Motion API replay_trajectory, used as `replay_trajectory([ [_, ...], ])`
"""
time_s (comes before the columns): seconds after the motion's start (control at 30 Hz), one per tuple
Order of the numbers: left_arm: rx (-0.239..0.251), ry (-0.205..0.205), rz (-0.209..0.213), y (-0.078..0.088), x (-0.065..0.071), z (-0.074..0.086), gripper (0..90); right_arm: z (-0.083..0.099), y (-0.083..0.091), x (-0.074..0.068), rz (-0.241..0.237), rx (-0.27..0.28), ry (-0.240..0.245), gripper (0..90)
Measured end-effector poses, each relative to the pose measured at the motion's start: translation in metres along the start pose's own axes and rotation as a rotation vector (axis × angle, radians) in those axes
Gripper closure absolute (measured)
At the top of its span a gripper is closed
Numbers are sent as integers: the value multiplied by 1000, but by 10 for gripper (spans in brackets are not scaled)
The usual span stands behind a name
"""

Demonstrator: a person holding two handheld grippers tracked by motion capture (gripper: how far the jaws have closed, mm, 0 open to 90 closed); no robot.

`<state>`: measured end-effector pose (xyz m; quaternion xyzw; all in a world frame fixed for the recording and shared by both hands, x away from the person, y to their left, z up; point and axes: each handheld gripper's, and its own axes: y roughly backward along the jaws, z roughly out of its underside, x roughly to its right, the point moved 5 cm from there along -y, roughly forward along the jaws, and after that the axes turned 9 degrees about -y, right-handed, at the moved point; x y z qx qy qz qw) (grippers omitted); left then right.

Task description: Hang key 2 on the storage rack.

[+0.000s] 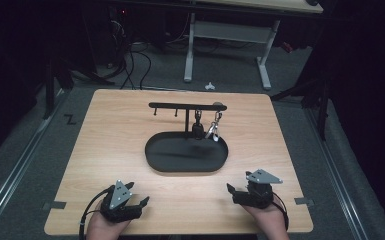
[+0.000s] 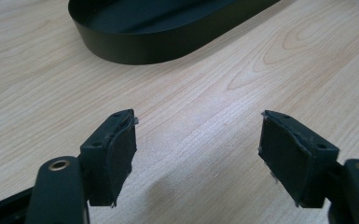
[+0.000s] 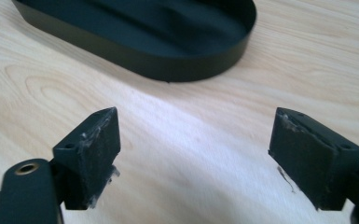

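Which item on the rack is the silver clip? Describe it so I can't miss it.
On the wooden table sits a black oval tray with a T-shaped rack. Two items hang right of its post; the silver clip is the outer one, shiny beside the dark item.

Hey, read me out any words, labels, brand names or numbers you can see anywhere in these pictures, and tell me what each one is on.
There is no readable text.
A dark Z-shaped mark lies on the grey floor left of the table; it may be tape, not a letter.
The black tray, the hook stand, the keys hanging from it, the left gripper and the right gripper show no label or print.
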<state>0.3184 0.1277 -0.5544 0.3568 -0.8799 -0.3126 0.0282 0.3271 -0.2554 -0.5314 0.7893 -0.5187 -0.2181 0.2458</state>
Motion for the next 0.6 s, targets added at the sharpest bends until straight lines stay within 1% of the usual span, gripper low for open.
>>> replay_trajectory([
  [0.07,1,9,-4,1,0,0,263,8,5,4,14,25,-2,161],
  [0.13,6,15,-13,1,0,0,253,15,7,8,25,14,-7,154],
  [0.2,-3,13,-32,0,-1,0,243,19,8,12,43,14,1,155],
  [0.23,-13,15,-42,-1,-1,1,233,19,7,13,38,12,7,157],
  [0.27,-21,19,-51,-2,-2,2,220,20,7,12,24,7,-1,156],
  [0.3,-29,24,-57,-2,-3,3,210,19,5,11,14,8,6,157],
  [0.37,-38,28,-65,-2,-3,4,200,17,4,8,9,13,16,157],
  [0.4,-37,28,-68,-2,-3,4,198,17,4,7,4,16,27,156],
  [0.5,-22,36,-78,1,-4,2,195,18,4,4,-4,17,32,156],
  [0.6,-13,37,-75,3,-4,1,195,18,5,5,-8,17,22,156],
])
